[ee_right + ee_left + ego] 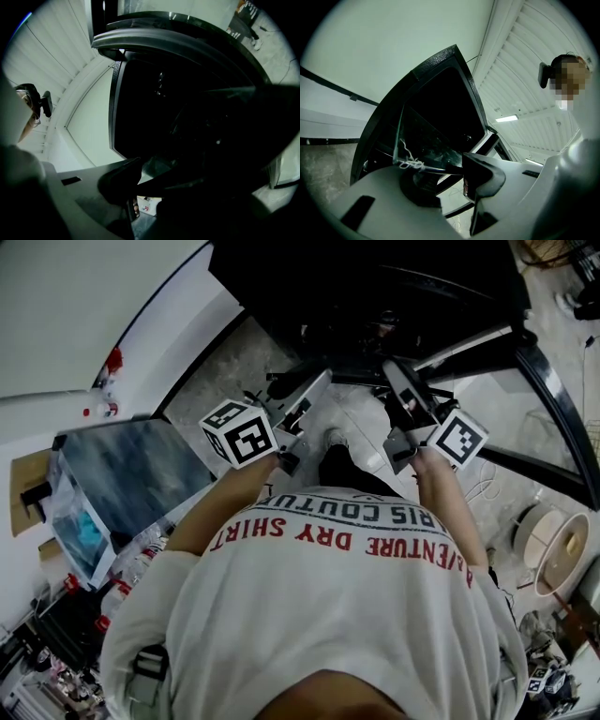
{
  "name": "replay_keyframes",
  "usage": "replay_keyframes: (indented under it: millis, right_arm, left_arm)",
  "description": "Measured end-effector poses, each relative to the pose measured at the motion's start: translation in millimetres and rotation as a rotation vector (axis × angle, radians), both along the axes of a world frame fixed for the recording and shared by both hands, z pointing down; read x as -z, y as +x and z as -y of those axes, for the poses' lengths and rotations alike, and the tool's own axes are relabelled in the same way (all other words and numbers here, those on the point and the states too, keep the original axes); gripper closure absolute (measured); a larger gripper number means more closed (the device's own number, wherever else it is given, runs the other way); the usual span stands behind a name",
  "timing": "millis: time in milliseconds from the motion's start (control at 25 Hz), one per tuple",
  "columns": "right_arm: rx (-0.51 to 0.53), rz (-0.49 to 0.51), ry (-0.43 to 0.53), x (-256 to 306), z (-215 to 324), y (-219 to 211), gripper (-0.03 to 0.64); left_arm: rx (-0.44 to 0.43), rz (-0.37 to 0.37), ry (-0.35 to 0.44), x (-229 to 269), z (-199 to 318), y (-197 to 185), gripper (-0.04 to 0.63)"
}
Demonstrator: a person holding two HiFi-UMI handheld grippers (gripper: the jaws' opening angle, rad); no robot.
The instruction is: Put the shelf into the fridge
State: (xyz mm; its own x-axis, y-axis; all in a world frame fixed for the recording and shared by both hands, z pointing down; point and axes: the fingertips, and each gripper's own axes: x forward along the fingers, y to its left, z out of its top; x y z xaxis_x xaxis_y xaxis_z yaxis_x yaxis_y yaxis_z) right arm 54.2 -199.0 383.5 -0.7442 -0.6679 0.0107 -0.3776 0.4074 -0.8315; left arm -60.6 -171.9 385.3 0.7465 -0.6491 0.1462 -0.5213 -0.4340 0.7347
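Fridge stands open at twelve o'clock, its cavity dark. Shelf, a glass pane, is held just before the opening. Left gripper fingers are clamped partway closed on its near edge. Right gripper appears to grip likewise. Recommendation: keep both sides level, square the pane to the opening, and slide in evenly.

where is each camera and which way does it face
head view: on the head, facing steeply down; shows shirt, left hand-held gripper, right hand-held gripper
left gripper view: rides that gripper, looks along jaws clamped on glass shelf into fridge
right gripper view: rides its gripper, faces the dark fridge
shared: both gripper views show the fridge opening
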Motion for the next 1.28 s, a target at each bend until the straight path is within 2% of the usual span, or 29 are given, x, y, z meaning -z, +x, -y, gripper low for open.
replay_keyframes:
  millis: [320,600,880,1040,1280]
  right_arm:
    - [-0.004,0.000,0.002,-5.4,14.3,1.6,0.518]
    - [-0.024,-0.004,0.013,-4.6,1.5,3.2,0.521]
    - [-0.026,-0.007,0.018,-4.3,26.0,1.2,0.523]
    - [-0.027,-0.015,0.019,-6.3,35.1,2.2,0.525]
    - [-0.034,-0.015,0.013,-9.8,38.1,4.9,0.526]
  left_arm:
    - [0.005,0.008,0.004,-5.7,14.4,1.4,0.439]
    - [-0.020,0.001,0.025,-5.7,2.4,2.3,0.439]
    - [-0.027,0.000,0.049,-7.8,26.1,1.9,0.431]
    - [-0.066,0.030,0.072,-13.3,29.2,10.3,0.397]
    - [-0.078,0.003,0.076,-16.0,29.0,24.7,0.396]
